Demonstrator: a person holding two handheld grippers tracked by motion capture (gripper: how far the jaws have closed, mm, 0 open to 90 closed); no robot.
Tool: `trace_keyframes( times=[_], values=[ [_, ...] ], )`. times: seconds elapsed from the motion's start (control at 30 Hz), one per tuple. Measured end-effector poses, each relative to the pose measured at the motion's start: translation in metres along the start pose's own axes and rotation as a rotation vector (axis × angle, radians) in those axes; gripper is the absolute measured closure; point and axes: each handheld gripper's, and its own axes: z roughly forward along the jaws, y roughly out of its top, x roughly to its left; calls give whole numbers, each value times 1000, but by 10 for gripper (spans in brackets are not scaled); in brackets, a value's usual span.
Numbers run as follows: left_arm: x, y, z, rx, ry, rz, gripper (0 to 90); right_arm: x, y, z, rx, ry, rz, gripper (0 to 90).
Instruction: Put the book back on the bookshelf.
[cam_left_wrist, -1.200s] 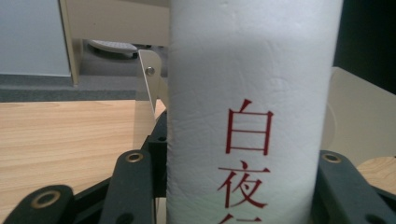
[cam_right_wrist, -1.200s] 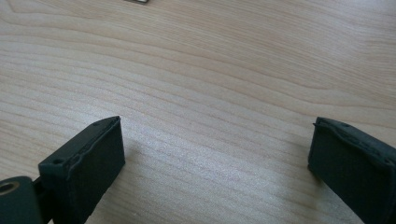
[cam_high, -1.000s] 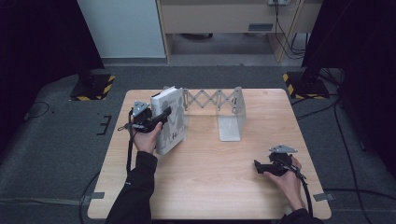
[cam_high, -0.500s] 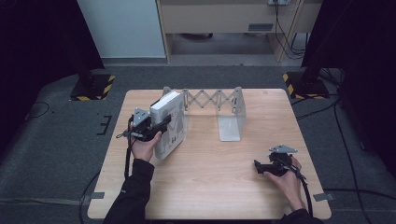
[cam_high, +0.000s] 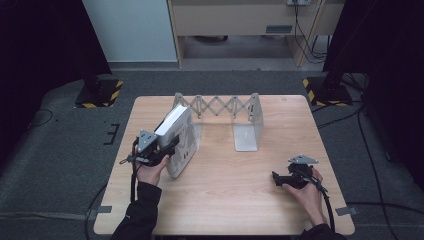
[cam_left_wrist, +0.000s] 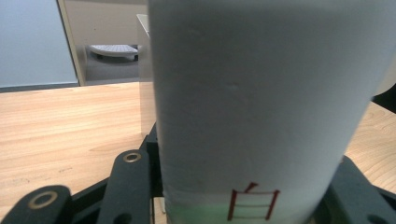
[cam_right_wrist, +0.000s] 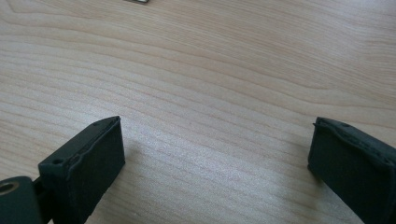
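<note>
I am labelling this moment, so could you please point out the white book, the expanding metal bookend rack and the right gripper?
white book (cam_high: 176, 131), high view, on its tilted cover.
expanding metal bookend rack (cam_high: 247, 131), high view, on its right end plate.
right gripper (cam_high: 275, 178), high view, between its fingertips.

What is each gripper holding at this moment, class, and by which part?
The left gripper is shut on the white book, clamped across its spine near the lower end. The right gripper is open above the table, holding nothing.
</note>
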Motion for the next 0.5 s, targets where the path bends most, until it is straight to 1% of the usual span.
trace_keyframes(
  times=[0.13, 0.17, 0.2, 0.3, 0.4, 0.5],
  values=[
    [0, -6, -5, 2, 4, -2, 509, 0, 0, 0, 0, 0, 0, 40],
    [1, -7, -6, 10, 6, -1, 509, 0, 0, 0, 0, 0, 0, 40],
    [2, -10, -6, 4, 4, -11, 509, 0, 0, 0, 0, 0, 0, 40],
    [2, -12, -5, -8, 4, -19, 508, 0, 0, 0, 0, 0, 0, 40],
    [0, -14, -3, -26, 9, -5, 508, 0, 0, 0, 0, 0, 0, 40],
    [-1, -16, -2, -39, 16, -6, 508, 0, 0, 0, 0, 0, 1, 40]
  ],
)
